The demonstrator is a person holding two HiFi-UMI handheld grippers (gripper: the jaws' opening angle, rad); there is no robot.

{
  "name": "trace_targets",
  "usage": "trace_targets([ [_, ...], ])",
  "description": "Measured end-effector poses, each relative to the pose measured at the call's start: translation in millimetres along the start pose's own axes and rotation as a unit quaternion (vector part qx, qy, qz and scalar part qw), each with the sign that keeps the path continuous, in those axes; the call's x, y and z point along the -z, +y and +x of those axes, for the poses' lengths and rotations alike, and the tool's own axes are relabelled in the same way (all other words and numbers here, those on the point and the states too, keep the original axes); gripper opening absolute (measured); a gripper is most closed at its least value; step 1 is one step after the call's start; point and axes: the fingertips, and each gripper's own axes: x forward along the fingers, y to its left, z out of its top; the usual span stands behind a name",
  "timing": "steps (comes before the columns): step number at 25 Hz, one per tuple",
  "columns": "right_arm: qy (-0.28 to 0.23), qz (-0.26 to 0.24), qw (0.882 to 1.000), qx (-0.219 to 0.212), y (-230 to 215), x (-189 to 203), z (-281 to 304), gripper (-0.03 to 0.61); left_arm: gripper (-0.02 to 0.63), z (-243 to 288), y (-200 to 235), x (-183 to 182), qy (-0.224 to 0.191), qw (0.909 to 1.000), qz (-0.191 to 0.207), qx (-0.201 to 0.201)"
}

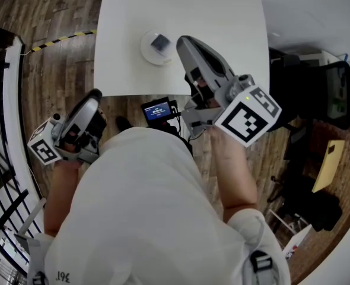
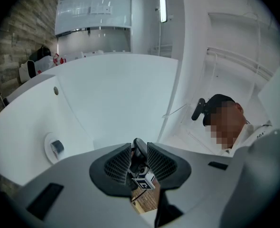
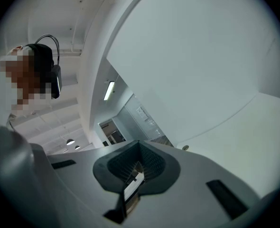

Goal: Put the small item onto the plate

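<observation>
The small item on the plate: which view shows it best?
Head view: the small item lies on the plate, seen from above. Left gripper view shows it small, obliquely. Right gripper view misses it.

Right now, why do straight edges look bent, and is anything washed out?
Head view: wide lens bows the table edges, and the white plate nearly vanishes against it. Left gripper view: dark rounded corners, glare from the ceiling light. Right gripper view: tilted, mostly pale wall, dark corners too.
</observation>
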Motion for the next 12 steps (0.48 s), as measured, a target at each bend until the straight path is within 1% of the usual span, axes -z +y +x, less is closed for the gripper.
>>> trace_targets([
  [12, -0.007, -0.006, 1.000, 0.009, -10.5, -8.1, -0.4, 0.002, 0.110, 7.9, 4.0, 3.5, 0.008, 1.0000, -0.002, 0.001],
])
